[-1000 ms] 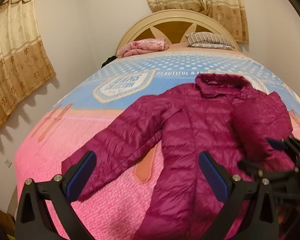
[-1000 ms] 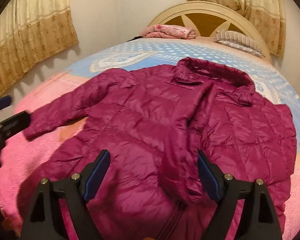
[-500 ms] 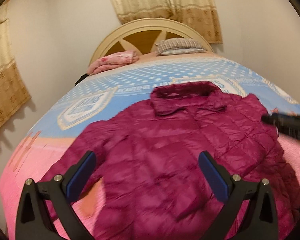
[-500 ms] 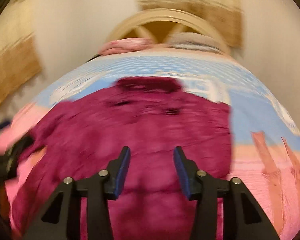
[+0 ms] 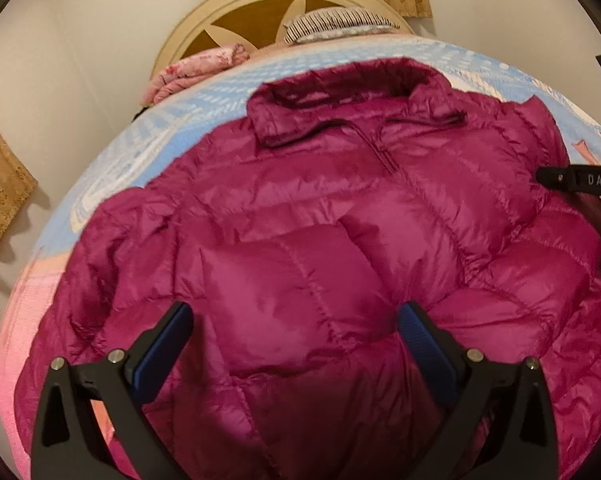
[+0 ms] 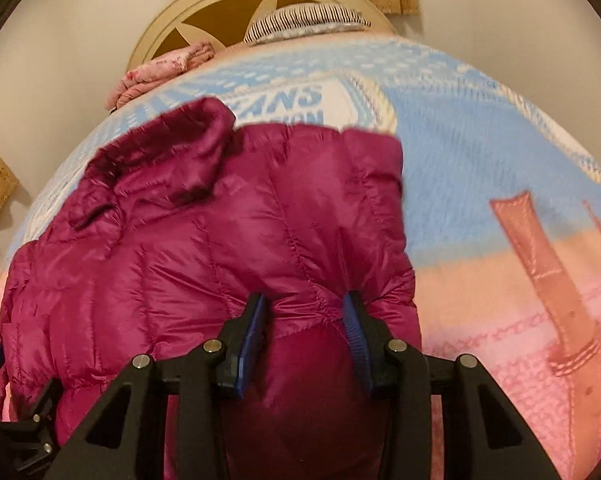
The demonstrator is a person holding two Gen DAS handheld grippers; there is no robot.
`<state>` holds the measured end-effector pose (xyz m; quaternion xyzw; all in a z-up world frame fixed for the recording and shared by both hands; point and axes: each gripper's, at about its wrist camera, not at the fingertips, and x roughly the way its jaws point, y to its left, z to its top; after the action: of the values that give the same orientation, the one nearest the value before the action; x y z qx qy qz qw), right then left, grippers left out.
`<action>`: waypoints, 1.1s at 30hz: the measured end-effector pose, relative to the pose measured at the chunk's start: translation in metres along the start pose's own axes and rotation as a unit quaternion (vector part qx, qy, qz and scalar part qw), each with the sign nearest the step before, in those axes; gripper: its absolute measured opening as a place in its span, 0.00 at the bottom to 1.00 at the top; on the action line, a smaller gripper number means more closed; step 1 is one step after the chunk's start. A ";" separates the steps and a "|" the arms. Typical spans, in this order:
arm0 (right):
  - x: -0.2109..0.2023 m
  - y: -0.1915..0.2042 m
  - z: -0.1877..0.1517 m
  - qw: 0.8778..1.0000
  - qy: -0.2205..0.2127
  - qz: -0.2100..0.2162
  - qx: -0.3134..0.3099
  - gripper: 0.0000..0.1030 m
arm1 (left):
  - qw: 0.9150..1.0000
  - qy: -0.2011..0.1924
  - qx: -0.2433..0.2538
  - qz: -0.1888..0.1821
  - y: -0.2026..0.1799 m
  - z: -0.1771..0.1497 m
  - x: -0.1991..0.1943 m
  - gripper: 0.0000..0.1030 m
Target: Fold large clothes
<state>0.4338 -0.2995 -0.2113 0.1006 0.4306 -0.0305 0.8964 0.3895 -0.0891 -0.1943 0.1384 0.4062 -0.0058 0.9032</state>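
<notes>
Bedroom. Bed with pink-and-blue printed blanket (image 6: 480, 152); arched cream headboard (image 5: 268, 12) at 12 o'clock. Striped pillow (image 5: 336, 24) and folded pink floral quilt (image 5: 196, 70) against it. Plain cream walls (image 5: 80, 60). Beige patterned curtains (image 5: 0, 184) at 9 and 12 o'clock.
</notes>
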 end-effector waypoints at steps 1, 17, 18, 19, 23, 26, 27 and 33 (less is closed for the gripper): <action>0.001 0.000 0.000 1.000 0.000 -0.001 -0.001 0.40 | 1.000 0.004 -0.002 -0.003 0.000 0.000 0.003 1.00; -0.006 0.006 0.044 0.998 -0.046 -0.016 0.031 0.41 | 0.999 0.005 -0.026 -0.021 0.003 -0.004 0.006 1.00; 0.000 0.003 0.042 0.998 -0.039 -0.019 0.035 0.41 | 0.999 0.006 -0.028 -0.023 0.004 -0.003 0.008 1.00; 0.008 0.000 0.039 0.998 -0.032 -0.023 0.041 0.41 | 0.999 0.007 -0.030 -0.026 0.005 -0.003 0.009 1.00; 0.022 -0.005 0.029 0.999 -0.024 -0.021 0.040 0.41 | 0.999 0.010 -0.036 -0.032 0.007 -0.002 0.012 1.00; 0.026 -0.002 0.031 0.999 -0.019 -0.027 0.027 0.41 | 0.999 0.011 -0.039 -0.033 0.006 -0.003 0.012 1.00; 0.026 0.001 0.033 0.999 -0.016 -0.033 0.021 0.41 | 0.999 0.011 -0.039 -0.033 0.007 -0.003 0.012 1.00; -0.029 0.031 0.020 0.999 -0.033 -0.001 -0.009 0.41 | 0.998 0.013 -0.048 -0.042 0.009 -0.004 0.014 1.00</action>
<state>0.4352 -0.2740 -0.1724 0.0907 0.4011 -0.0308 0.9110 0.3975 -0.0784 -0.2048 0.0780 0.4235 -0.0227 0.9023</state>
